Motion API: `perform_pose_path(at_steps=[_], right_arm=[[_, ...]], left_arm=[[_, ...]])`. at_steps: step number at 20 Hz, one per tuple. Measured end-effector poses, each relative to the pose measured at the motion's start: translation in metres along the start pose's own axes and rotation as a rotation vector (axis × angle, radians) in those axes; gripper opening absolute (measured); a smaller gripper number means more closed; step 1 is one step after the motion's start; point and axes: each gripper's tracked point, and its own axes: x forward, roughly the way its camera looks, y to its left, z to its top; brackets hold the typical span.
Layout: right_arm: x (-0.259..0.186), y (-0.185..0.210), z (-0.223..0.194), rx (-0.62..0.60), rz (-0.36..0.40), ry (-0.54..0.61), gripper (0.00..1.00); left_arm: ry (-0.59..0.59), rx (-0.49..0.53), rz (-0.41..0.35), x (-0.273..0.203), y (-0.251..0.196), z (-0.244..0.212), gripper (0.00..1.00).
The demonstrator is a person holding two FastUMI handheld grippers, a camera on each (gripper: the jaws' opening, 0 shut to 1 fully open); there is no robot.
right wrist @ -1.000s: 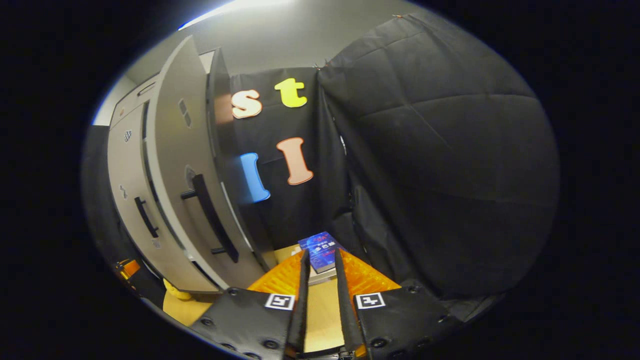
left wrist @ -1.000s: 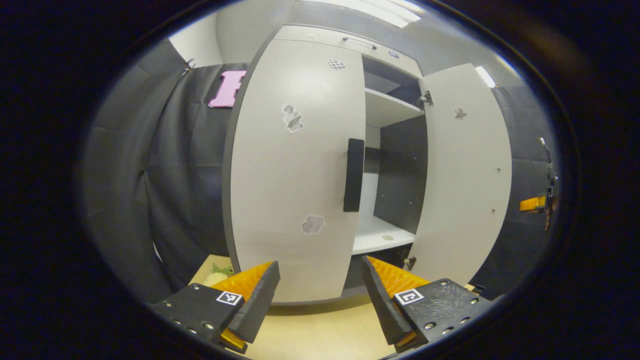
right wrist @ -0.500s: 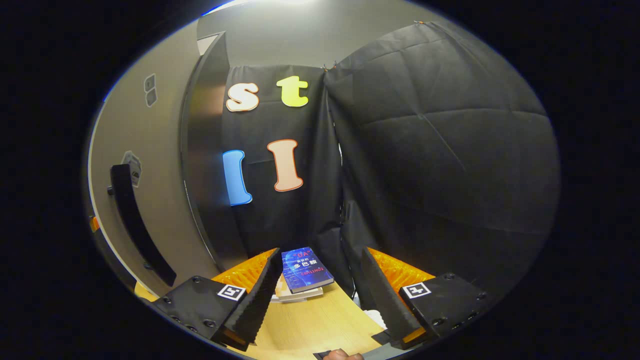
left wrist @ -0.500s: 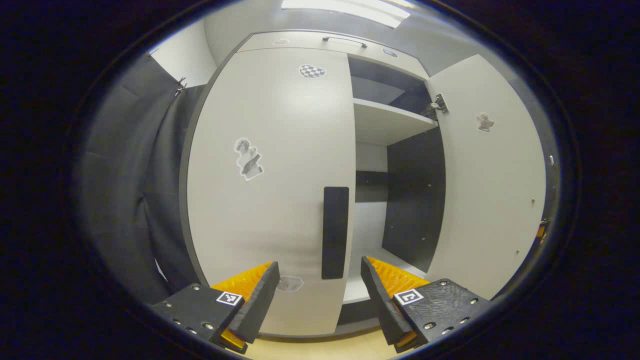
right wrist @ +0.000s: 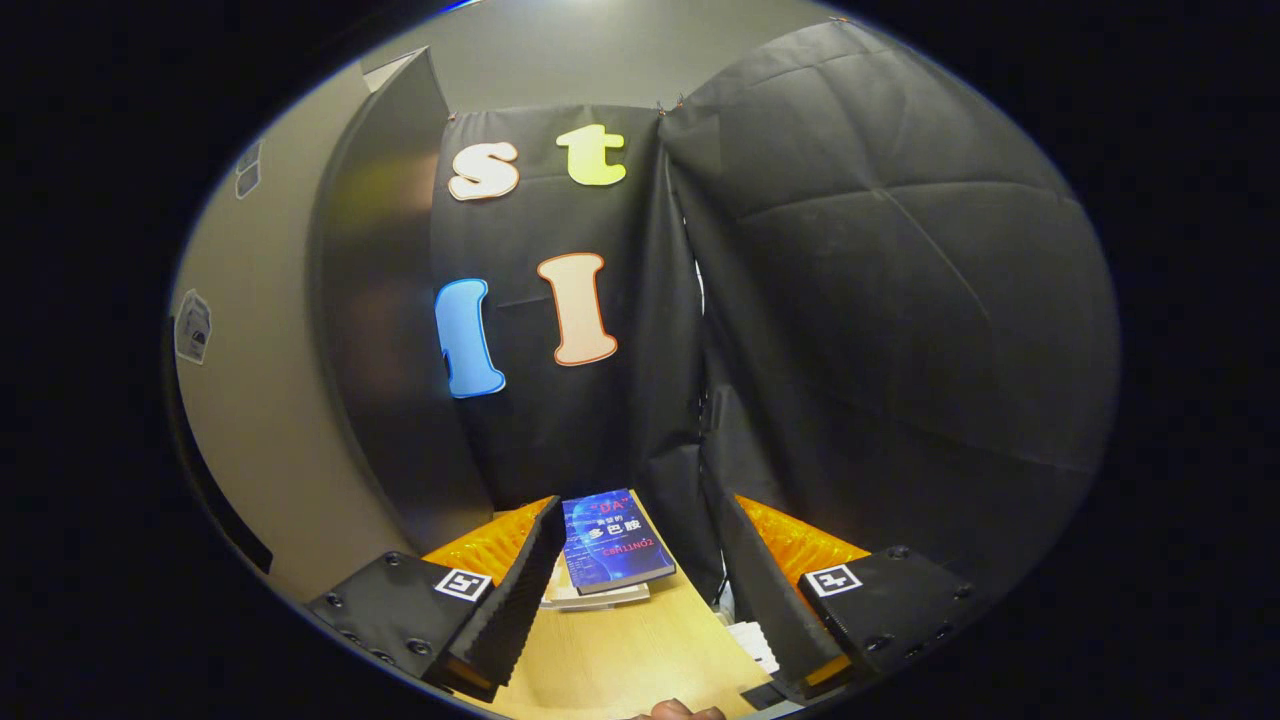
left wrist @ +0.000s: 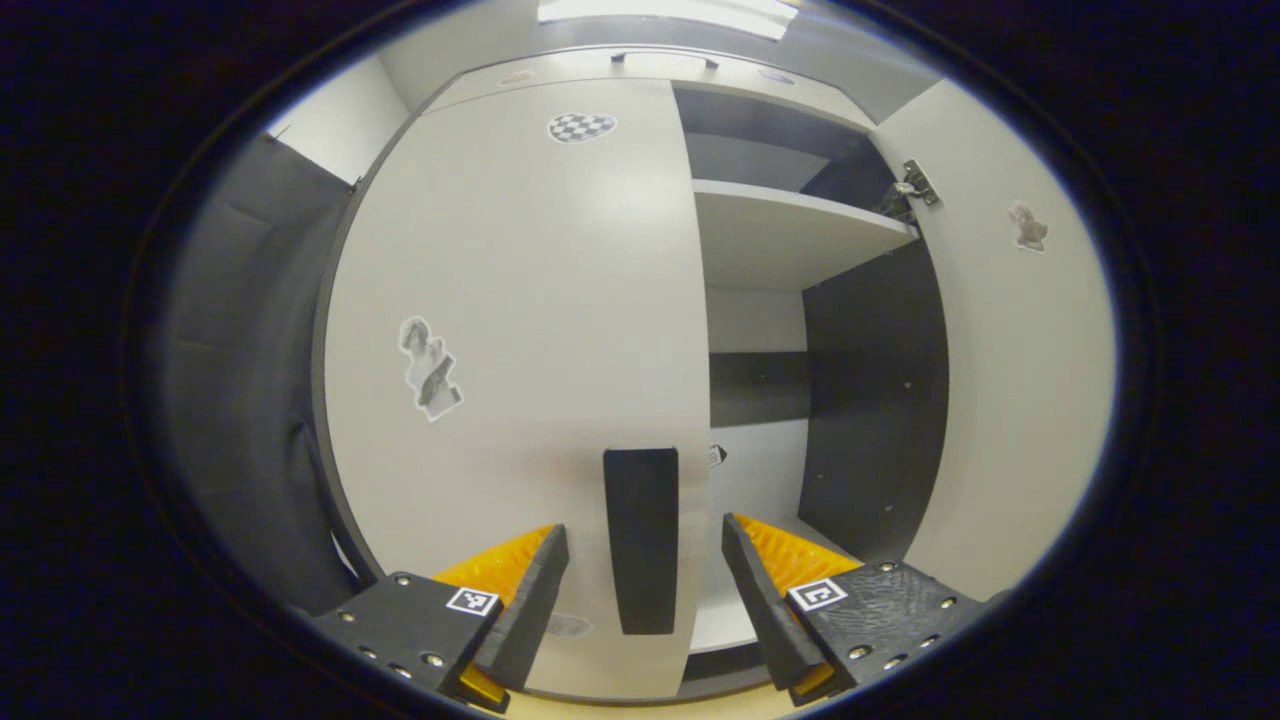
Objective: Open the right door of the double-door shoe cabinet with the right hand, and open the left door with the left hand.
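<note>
In the left gripper view the shoe cabinet's pale left door is closed, and its black vertical handle stands between the spread fingers of my left gripper, which is open and not pressing on it. The right door is swung wide, baring a shelf and the dark inner wall. In the right gripper view my right gripper is open and holds nothing. That door's outer face is at the far left, with its black handle at the edge, apart from the fingers.
A blue book lies on a stack on the wooden table just beyond the right gripper's fingers. Black cloth walls close the space behind and to the right. A fingertip shows at the bottom edge.
The left gripper has come closer to the left door, bringing its handle between the fingers. The right gripper went from nearly shut to open and turned away from the right door.
</note>
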Motion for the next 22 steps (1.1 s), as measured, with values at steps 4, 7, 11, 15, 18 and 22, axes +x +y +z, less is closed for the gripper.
perform_pose_path(at_steps=[4,7,11,15,18,22], right_arm=[[0.025,-0.002,0.009,0.003,0.021,-0.009,0.96],[0.041,0.002,0.013,0.014,0.028,-0.010,0.97],[0.050,0.021,0.013,0.022,0.062,0.003,0.98],[0.042,0.033,0.005,-0.013,0.074,0.017,0.98],[0.035,0.037,0.003,-0.011,0.073,0.023,0.98],[0.020,0.040,0.004,-0.018,0.056,0.019,1.00]], left_arm=[[0.004,0.042,0.043,0.003,0.001,0.003,0.53],[0.012,0.065,0.076,0.002,0.003,0.003,0.31],[-0.010,0.010,0.072,0.000,0.004,0.003,0.22],[-0.014,0.010,0.039,0.001,0.003,0.003,0.05],[-0.012,0.010,0.023,0.000,0.003,0.002,0.05],[-0.015,0.009,-0.006,-0.004,0.003,0.001,0.05]])
